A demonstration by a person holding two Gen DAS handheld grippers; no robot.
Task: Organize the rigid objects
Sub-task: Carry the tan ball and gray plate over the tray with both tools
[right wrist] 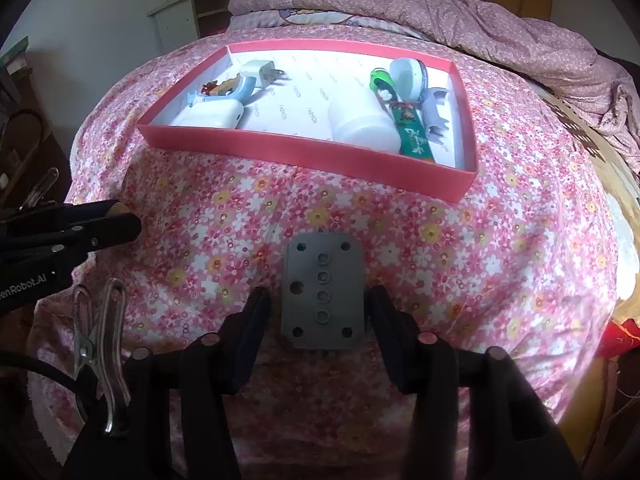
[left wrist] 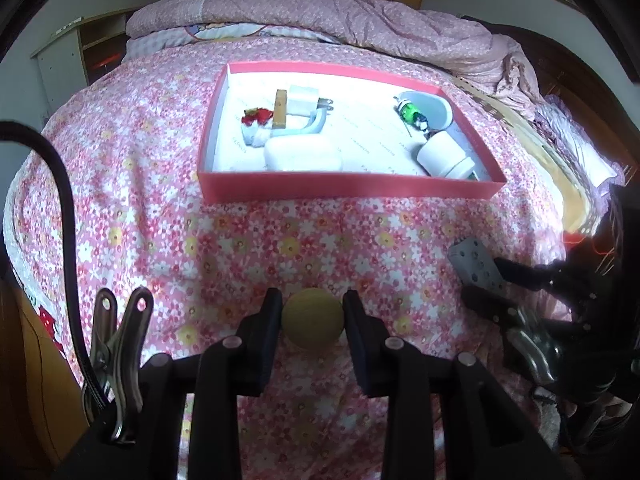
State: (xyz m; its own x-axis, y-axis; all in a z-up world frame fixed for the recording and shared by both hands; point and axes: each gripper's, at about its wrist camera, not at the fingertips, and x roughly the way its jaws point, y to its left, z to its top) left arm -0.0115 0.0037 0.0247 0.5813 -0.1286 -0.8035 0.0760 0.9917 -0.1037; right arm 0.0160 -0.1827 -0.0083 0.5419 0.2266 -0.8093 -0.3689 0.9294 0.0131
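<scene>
Ball [left wrist: 313, 318] and plate [right wrist: 322, 290] are the last two things loose on the bedspread [left wrist: 280, 240], both near me and well short of the red box [left wrist: 344, 190] that already holds a charger [left wrist: 304, 100], a case [left wrist: 302, 154] and a bottle [right wrist: 362, 126]; I judge this the pick-up step, with the lift and carry into the box to follow. My left gripper [left wrist: 313, 312] has its pads touching either side of the yellowish ball, so it looks gripped; my right gripper [right wrist: 320, 312] stands open around the grey, hole-drilled plate lying flat, gaps showing at both sides, so it must close before lifting.
</scene>
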